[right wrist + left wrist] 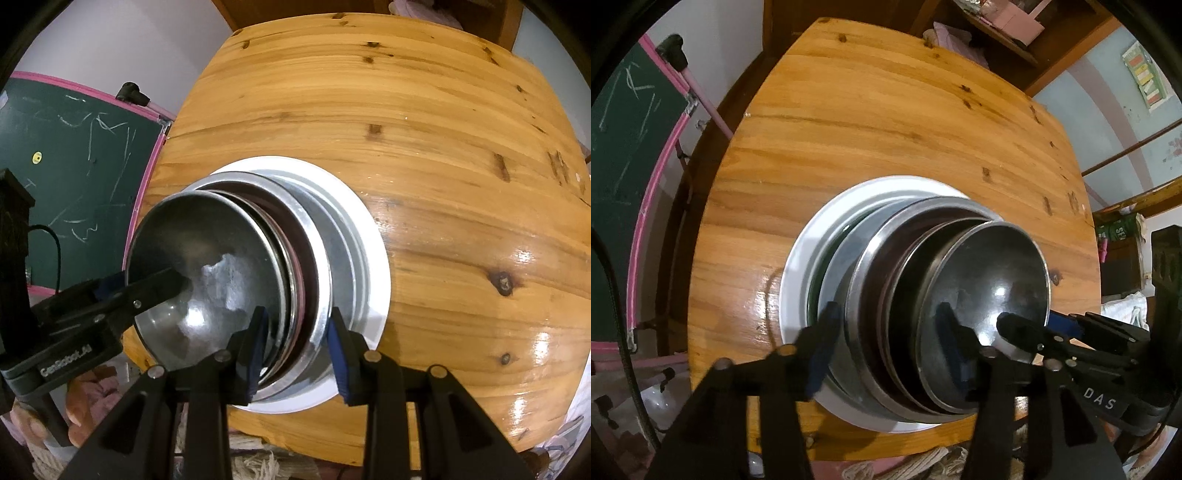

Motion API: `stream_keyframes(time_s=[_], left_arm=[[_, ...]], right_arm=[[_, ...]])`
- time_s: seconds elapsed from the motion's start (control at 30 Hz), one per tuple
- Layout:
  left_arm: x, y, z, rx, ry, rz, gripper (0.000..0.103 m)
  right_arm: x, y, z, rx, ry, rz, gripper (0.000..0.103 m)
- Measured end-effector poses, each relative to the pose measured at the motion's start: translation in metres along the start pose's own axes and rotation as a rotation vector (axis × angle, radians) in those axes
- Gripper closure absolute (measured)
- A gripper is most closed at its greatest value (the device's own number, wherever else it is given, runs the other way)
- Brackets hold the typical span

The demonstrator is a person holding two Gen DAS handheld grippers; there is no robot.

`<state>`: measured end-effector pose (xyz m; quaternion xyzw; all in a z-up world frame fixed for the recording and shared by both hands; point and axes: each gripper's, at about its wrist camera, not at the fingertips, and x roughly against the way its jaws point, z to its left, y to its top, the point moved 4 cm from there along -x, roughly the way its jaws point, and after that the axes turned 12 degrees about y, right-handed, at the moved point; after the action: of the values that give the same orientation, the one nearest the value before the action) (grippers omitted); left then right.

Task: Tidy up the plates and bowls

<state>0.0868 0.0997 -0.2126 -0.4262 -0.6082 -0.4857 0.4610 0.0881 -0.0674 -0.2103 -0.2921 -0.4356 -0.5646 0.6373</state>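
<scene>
A white plate is lying at the centre of the wooden counter, carrying a stack of steel bowls nested one inside another, the smallest steel bowl on top.

The left gripper is standing about half open, its blue pads straddling the stack's rims at six o'clock without pressing them.

The right gripper is coming in from three o'clock of the stack in the left view; its narrower jaws are bracketing the bowl rims, but whether they are clamping is unclear.
</scene>
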Motion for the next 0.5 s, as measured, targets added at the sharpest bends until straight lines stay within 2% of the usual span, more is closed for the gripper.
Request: stream_keyframes(time_s=[0.23,0.5], left_arm=[[0.019,0.000,-0.005,-0.019,0.027,-0.051,0.038],[0.057,-0.008,-0.031,-0.079,0.064,-0.160,0.029]], right_arm=[[0.015,-0.005,0.007,0.051,-0.019,-0.058,0.069],[0.060,-0.022,0.016,0.113,-0.033,-0.192,0.068]])
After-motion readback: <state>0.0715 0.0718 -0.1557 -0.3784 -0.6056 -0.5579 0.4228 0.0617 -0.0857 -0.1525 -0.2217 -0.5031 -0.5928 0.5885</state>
